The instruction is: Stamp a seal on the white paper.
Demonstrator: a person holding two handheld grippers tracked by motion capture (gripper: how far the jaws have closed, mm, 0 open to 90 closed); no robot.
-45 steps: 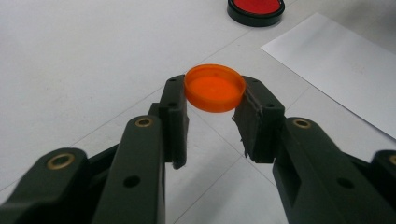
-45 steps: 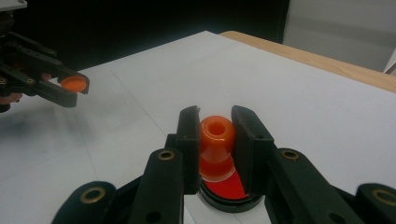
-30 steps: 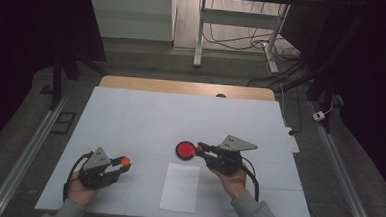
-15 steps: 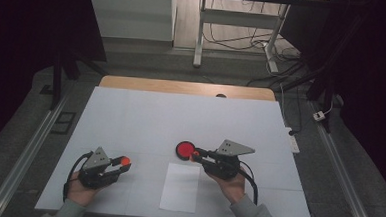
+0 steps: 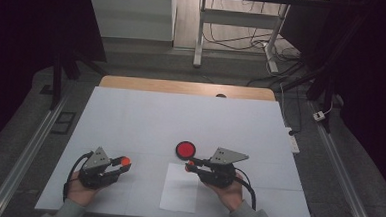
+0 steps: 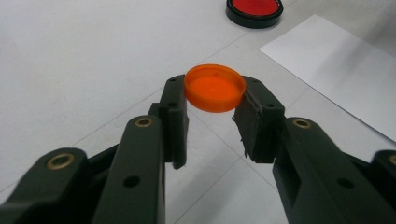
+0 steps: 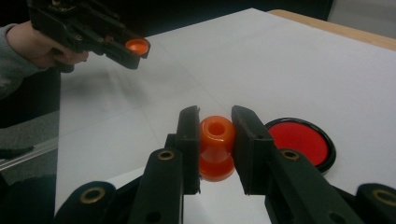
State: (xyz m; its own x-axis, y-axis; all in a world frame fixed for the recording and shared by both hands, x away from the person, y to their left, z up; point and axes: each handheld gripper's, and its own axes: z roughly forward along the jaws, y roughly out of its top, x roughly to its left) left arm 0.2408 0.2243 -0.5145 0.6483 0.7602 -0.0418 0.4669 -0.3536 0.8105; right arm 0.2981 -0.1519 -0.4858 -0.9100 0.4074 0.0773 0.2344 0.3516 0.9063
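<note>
My left gripper [image 5: 123, 162] is at the front left of the white table, shut on a small orange cap [image 6: 215, 87] held by its rim between the pads. In the right gripper view that cap [image 7: 137, 45] shows at the far left gripper's tip. My right gripper [image 5: 191, 164] is at the front middle, pointing left. It is shut on an orange knob-like piece [image 7: 216, 140] with a hole in its top. Just beyond it a round red pad in a black case [image 5: 185, 149] lies on the table. A white paper sheet [image 5: 179, 195] lies under the right gripper's tip.
A white sheet covers the table [image 5: 180, 113], with a wooden edge [image 5: 182, 87] at the far side. On the floor beyond are cables and a metal frame [image 5: 200, 34]. A white power strip [image 5: 293, 143] lies off the table's right edge.
The right gripper has drifted a little toward the person's side, from beside the red pad to over the paper's top edge. The left gripper has stayed put.
</note>
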